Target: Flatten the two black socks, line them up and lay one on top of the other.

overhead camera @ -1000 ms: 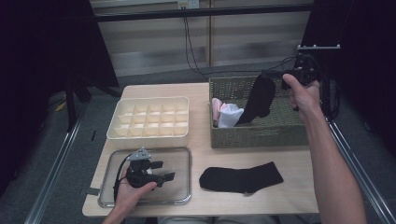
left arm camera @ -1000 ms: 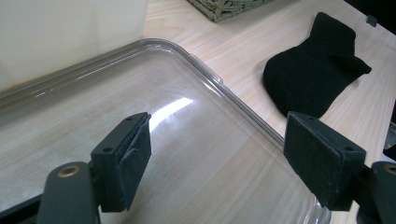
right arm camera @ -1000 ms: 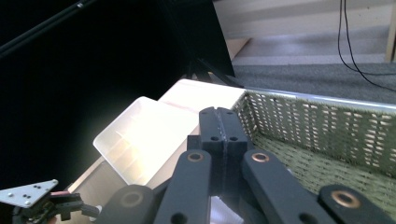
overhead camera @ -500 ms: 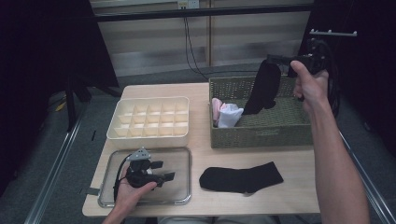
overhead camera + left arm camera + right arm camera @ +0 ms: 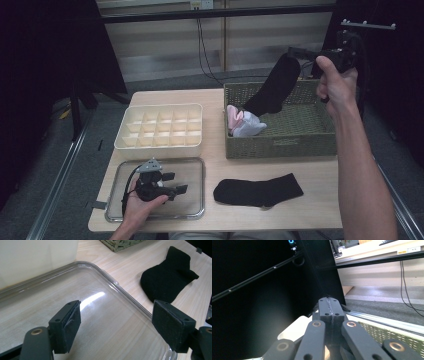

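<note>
My right gripper is raised above the far side of the woven basket, shut on the top of a black sock. The sock hangs down, and its lower end reaches the basket by a pink and white bundle of socks. In the right gripper view the pads are pressed together. A second black sock lies flat on the table in front of the basket, also seen as the black sock beyond the tray. My left gripper rests open on the clear tray, with nothing between its jaws.
A cream divider box with several compartments stands behind the tray, left of the basket. The table's front edge runs close under the tray and the flat sock. Dark frames and cables stand behind the table.
My right gripper has risen and drawn the black sock up out of the basket, so more of it hangs free. The left gripper has stayed where it was.
</note>
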`<action>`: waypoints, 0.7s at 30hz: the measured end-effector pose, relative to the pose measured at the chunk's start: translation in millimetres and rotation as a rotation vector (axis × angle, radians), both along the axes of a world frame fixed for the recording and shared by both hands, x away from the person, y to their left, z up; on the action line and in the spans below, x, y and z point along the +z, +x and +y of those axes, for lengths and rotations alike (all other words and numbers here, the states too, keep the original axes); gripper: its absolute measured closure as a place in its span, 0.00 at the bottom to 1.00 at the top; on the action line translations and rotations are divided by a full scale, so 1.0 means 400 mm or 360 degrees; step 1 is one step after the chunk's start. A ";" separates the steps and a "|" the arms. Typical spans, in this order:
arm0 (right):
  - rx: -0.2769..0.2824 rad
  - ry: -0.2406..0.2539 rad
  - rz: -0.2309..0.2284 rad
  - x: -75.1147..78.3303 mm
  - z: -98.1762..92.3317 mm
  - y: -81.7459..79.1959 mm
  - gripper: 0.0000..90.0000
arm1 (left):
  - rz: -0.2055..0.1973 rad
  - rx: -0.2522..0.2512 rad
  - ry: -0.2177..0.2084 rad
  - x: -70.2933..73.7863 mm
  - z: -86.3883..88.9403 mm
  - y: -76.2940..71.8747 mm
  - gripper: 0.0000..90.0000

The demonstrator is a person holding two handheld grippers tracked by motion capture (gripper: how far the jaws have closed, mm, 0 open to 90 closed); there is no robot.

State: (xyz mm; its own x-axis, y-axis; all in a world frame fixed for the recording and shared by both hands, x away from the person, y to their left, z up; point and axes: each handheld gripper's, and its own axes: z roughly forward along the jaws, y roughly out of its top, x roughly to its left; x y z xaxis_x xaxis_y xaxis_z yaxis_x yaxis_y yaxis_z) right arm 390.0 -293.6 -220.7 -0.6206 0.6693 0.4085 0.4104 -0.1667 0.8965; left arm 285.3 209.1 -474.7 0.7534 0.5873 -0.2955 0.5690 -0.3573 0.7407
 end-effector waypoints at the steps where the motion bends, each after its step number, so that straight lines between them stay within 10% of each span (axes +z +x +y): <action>1: 0.0012 0.0001 -0.0013 0.006 0.006 -0.005 1.00 | -0.0001 -0.0002 -0.0004 0.000 0.000 0.000 0.26; 21: 0.0139 0.0011 -0.0164 0.093 0.070 -0.092 1.00 | -0.0006 -0.0005 0.0011 -0.001 -0.003 0.000 0.26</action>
